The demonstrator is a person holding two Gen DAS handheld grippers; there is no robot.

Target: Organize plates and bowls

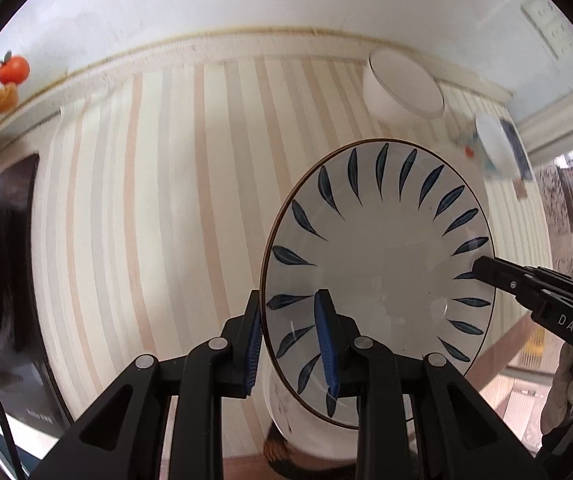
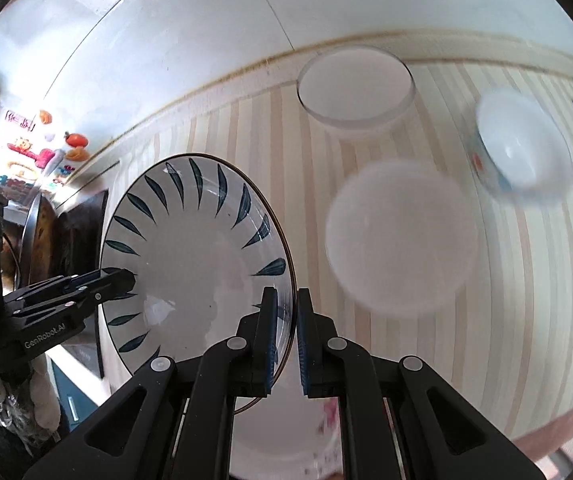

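A: Progress? Left gripper (image 1: 289, 334) pinches the leaf-pattern plate (image 1: 378, 276) by one rim, right gripper (image 2: 286, 334) the opposite rim (plate carried above the striped surface (image 1: 166, 200)).

B: Unplaced; three bowls (image 2: 356, 84) remain scattered.

plate (image 1: 382, 248): glossy glazed ceramic | tablecloth (image 1: 166, 200): matt striped cloth | gripper (image 1: 288, 344): matt black plastic

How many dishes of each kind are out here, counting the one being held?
blue-leaf plate: 1
bowls: 2, a plain white bowl and a white bowl with a coloured outside
white dishes, plate or bowl unclear: 2, a blurred round dish and a dish under the held plate
total: 5
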